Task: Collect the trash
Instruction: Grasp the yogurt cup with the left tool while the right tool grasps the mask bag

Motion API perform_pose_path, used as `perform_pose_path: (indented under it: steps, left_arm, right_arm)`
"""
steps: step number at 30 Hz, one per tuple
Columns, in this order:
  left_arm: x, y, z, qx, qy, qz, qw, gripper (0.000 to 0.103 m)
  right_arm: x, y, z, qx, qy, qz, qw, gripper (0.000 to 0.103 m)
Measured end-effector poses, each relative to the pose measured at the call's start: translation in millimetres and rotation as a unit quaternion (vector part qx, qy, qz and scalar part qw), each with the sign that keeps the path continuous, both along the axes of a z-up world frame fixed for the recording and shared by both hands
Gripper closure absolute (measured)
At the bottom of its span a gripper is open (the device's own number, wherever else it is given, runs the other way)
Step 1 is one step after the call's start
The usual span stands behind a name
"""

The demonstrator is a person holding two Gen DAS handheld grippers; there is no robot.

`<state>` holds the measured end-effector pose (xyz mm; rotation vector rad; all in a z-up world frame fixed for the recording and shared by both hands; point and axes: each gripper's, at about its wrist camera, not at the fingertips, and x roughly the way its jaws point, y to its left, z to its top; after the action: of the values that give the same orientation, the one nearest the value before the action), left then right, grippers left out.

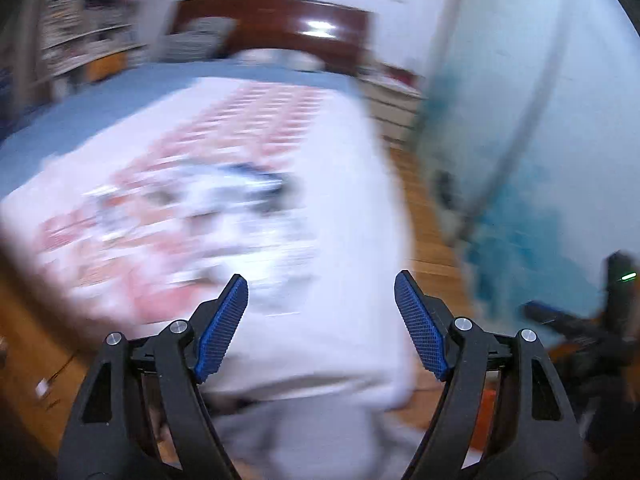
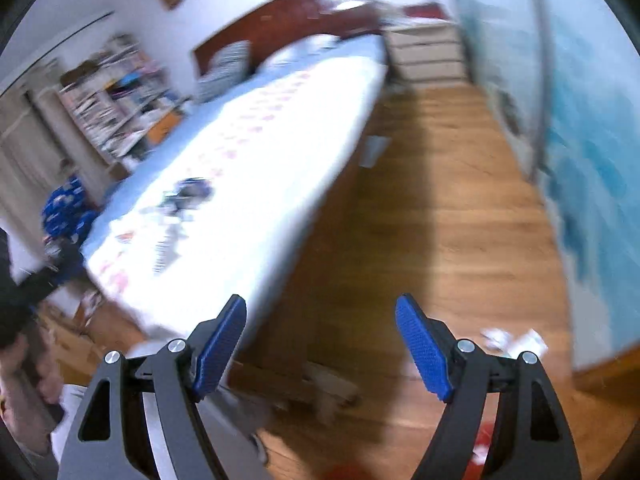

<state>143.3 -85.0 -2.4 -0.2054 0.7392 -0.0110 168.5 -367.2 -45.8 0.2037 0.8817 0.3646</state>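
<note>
Both views are smeared by motion. A bed [image 1: 348, 208] with a white and pink patterned cover carries a loose scatter of small blue, white and dark items [image 1: 240, 188], also seen in the right wrist view [image 2: 186, 196]. My left gripper [image 1: 320, 280] stands open over the near end of the bed with nothing between its blue pads [image 1: 222, 328]. My right gripper [image 2: 320, 300] is open above the bed's corner and the wooden floor, also with nothing between its pads. Crumpled white scraps [image 2: 516, 340] lie on the floor just right of its right finger.
A dark red headboard [image 1: 280, 24] and bookshelves [image 1: 88, 32] stand behind the bed. White drawers [image 2: 428, 52] sit past the bed's far corner. A wood-floor aisle [image 2: 460, 200] runs between the bed and a blue-painted wall [image 2: 592, 140]. Something red [image 2: 486, 448] lies low on the floor.
</note>
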Motion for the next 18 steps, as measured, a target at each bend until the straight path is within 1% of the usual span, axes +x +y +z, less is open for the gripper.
perform_pose_path:
  steps: [1, 3, 4, 6, 8, 11, 14, 15, 17, 18]
  left_arm:
    - [-6.3, 21.8, -10.3, -0.007, 0.004, 0.021, 0.9998, 0.027]
    - [-20.1, 54.1, -27.9, -0.018, 0.012, 0.056, 0.9982, 0.027]
    - [-26.9, 65.7, -35.4, -0.022, 0.016, 0.069, 0.9972, 0.027]
    - [-37.3, 84.0, -44.6, -0.031, 0.019, 0.086, 0.9957, 0.027]
    - [-41.5, 94.2, -46.9, -0.031, 0.020, 0.091, 0.9952, 0.027]
    - [-43.6, 100.4, -46.2, -0.023, 0.014, 0.094, 0.9952, 0.027]
    - [-47.8, 113.0, -47.6, -0.026, 0.014, 0.095, 0.9951, 0.027]
    - [-46.2, 114.9, -48.6, -0.026, 0.014, 0.095, 0.9951, 0.027]
    - [-45.6, 121.6, -46.0, -0.025, 0.012, 0.093, 0.9953, 0.027]
    - [-41.3, 125.4, -44.9, -0.023, 0.010, 0.092, 0.9955, 0.025]
  right_arm:
    - [3.7, 15.6, 2.8, 0.005, -0.001, 0.010, 1.000, 0.025]
    - [10.4, 63.6, 7.4, 0.012, -0.010, 0.041, 0.999, 0.025]
    - [11.6, 79.9, 10.0, 0.012, -0.014, 0.052, 0.998, 0.025]
    - [11.3, 111.5, 14.0, 0.012, -0.022, 0.071, 0.997, 0.025]
    - [9.5, 141.3, 15.9, 0.011, -0.024, 0.091, 0.995, 0.025]
    - [5.5, 171.6, 13.0, 0.008, -0.022, 0.109, 0.994, 0.025]
    - [2.9, 184.2, 3.0, 0.005, -0.014, 0.115, 0.993, 0.025]
    - [4.0, 171.2, -5.8, 0.006, -0.011, 0.115, 0.993, 0.025]
    - [13.7, 178.2, -11.8, 0.006, -0.006, 0.112, 0.994, 0.025]
    - [21.7, 183.8, -17.1, 0.007, 0.000, 0.109, 0.994, 0.025]
